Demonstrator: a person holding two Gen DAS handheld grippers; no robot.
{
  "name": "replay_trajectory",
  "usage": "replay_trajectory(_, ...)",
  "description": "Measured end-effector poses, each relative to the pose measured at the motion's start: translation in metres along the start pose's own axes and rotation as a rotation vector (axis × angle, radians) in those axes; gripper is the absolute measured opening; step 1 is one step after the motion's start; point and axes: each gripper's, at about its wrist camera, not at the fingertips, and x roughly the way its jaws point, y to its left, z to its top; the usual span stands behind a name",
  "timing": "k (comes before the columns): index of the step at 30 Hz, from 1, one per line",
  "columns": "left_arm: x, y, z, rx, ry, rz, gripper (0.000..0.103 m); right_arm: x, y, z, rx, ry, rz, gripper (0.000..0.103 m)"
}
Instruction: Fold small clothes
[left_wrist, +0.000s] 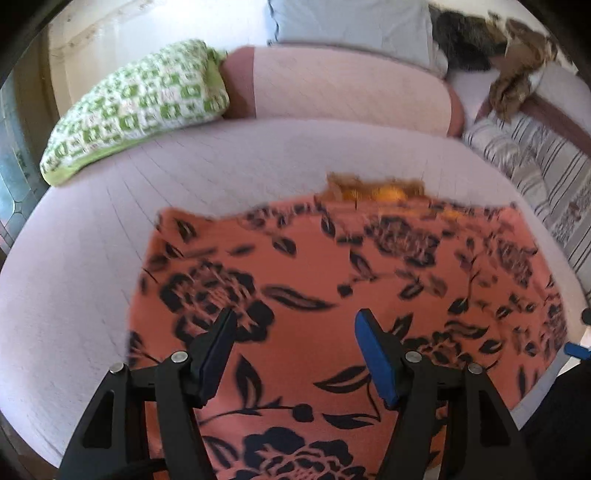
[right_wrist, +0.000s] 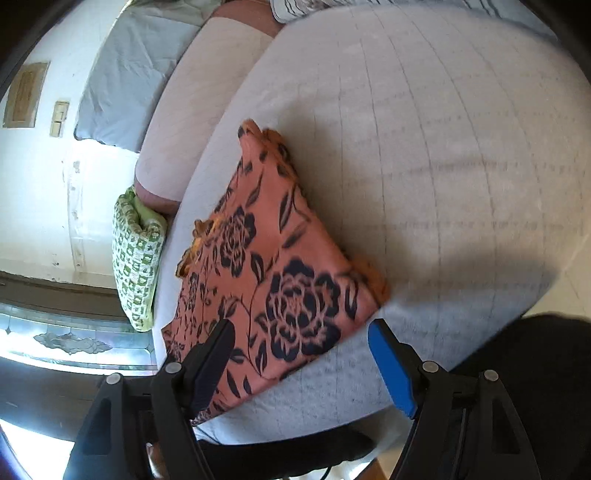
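Nearest the left wrist camera, the left gripper (left_wrist: 295, 325) hangs with its jaws apart and nothing between them, poised over the orange floral garment (left_wrist: 332, 280). The right gripper (right_wrist: 299, 336) is likewise spread wide and empty, above that cloth's near corner (right_wrist: 273, 288). The garment lies folded flat on the pale quilted cushion (left_wrist: 92, 277) — a frayed orange edge shows at its far side. Beyond it, a green-and-white pillow (left_wrist: 136, 107) leans against the pink backrest (left_wrist: 332, 88), with a striped cloth (left_wrist: 535, 166) off to the right.
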Motion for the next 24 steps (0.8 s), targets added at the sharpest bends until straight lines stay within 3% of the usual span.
replay_trajectory(2, 0.013, 0.000, -0.007, -0.003, 0.029, -0.001, 0.067, 0.006, -0.001, 0.001, 0.029, -0.015, 0.015, 0.078)
replay_trajectory(6, 0.011, 0.003, -0.011, -0.009, 0.010, -0.008, 0.067, 0.023, -0.012, 0.003, 0.139, -0.025, 0.002, 0.079)
replay_trajectory(7, 0.007, 0.002, -0.015, -0.013, 0.010, -0.011, 0.067, 0.023, -0.009, 0.004, 0.133, -0.037, -0.004, 0.075)
replay_trajectory(8, 0.010, 0.002, -0.015, -0.014, 0.011, -0.012, 0.067, 0.020, -0.005, 0.004, 0.100, -0.051, -0.016, 0.039)
replay_trajectory(9, 0.008, 0.003, -0.016, -0.011, 0.010, -0.010, 0.067, 0.019, 0.002, 0.005, 0.048, -0.059, -0.038, 0.013)
replay_trajectory(11, 0.010, 0.002, -0.015, 0.002, 0.007, -0.006, 0.068, 0.010, 0.016, 0.003, -0.019, -0.098, -0.090, 0.010)
replay_trajectory(14, 0.011, 0.003, -0.015, 0.011, 0.003, -0.008, 0.069, 0.003, 0.037, -0.005, -0.162, -0.169, -0.219, 0.012)
replay_trajectory(16, 0.012, 0.002, -0.014, 0.015, 0.013, -0.003, 0.069, 0.028, 0.026, -0.005, -0.159, -0.048, -0.282, 0.022)
replay_trajectory(18, 0.009, 0.003, -0.011, 0.009, 0.029, -0.010, 0.069, 0.020, 0.023, -0.006, -0.145, -0.049, -0.243, 0.035)
replay_trajectory(19, 0.007, 0.005, -0.010, -0.006, 0.032, -0.019, 0.069, 0.011, 0.029, -0.005, -0.175, -0.076, -0.251, 0.057)
replay_trajectory(20, 0.005, 0.007, -0.009, -0.026, 0.034, -0.027, 0.069, 0.001, 0.032, -0.004, -0.192, -0.109, -0.257, 0.073)
replay_trajectory(22, 0.003, 0.009, -0.006, -0.059, 0.038, -0.036, 0.069, -0.019, 0.043, 0.004, -0.235, -0.201, -0.267, 0.075)
replay_trajectory(24, 0.003, 0.009, -0.003, -0.081, 0.041, -0.043, 0.069, -0.021, 0.057, 0.020, -0.297, -0.217, -0.265, 0.075)
